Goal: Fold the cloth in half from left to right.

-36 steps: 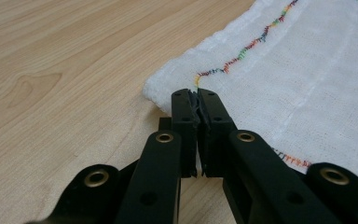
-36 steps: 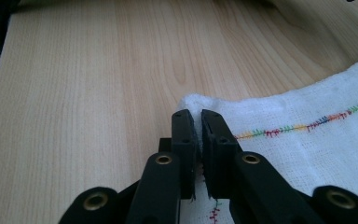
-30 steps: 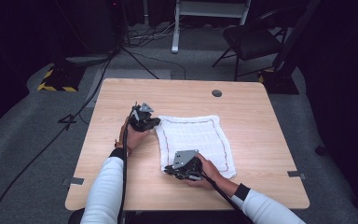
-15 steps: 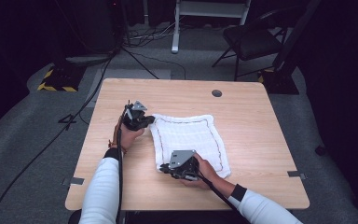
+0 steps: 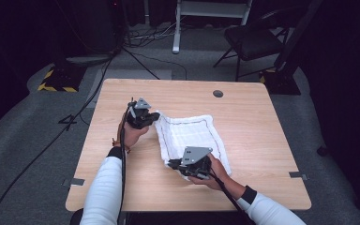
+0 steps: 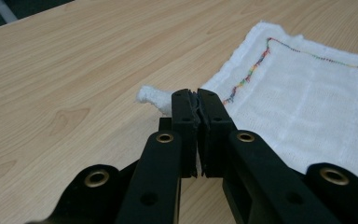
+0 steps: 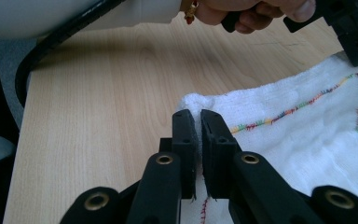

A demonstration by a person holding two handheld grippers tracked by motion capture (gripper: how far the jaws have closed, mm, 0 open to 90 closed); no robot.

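Item: white cloth (image 5: 192, 136) with a multicoloured stitched border line, lying on a light wooden table (image 5: 262, 140), spread across the middle of the tabletop. Most of it rests flat; the two corners on the person's left side are pinched and raised slightly off the wood.

Left gripper (image 5: 151, 118) — jaws clamped together on the far left corner of the cloth. In the left gripper view the left gripper (image 6: 198, 100) has its black jaws closed with a thin fold of white fabric caught between them, and a small twisted tip of cloth pokes out just beyond, to the left of the jaws. The stitched line runs off to the right of the grip.

Right gripper (image 5: 172, 164) — jaws clamped on the near left corner of the cloth. In the right gripper view the right gripper (image 7: 198, 119) has the corner bunched up between its jaws, a narrow strip of white showing in the slit between them; the stitched border runs away to the right. The other hand and its gripper show at the top of that view, at the cloth's opposite corner.

Surroundings: grey round cable port (image 5: 218, 93) near the table's far edge, well apart from the cloth; black chair (image 5: 253, 40) on the grey carpet beyond the table; black-and-yellow striped base (image 5: 56, 80) on the floor at the far left.
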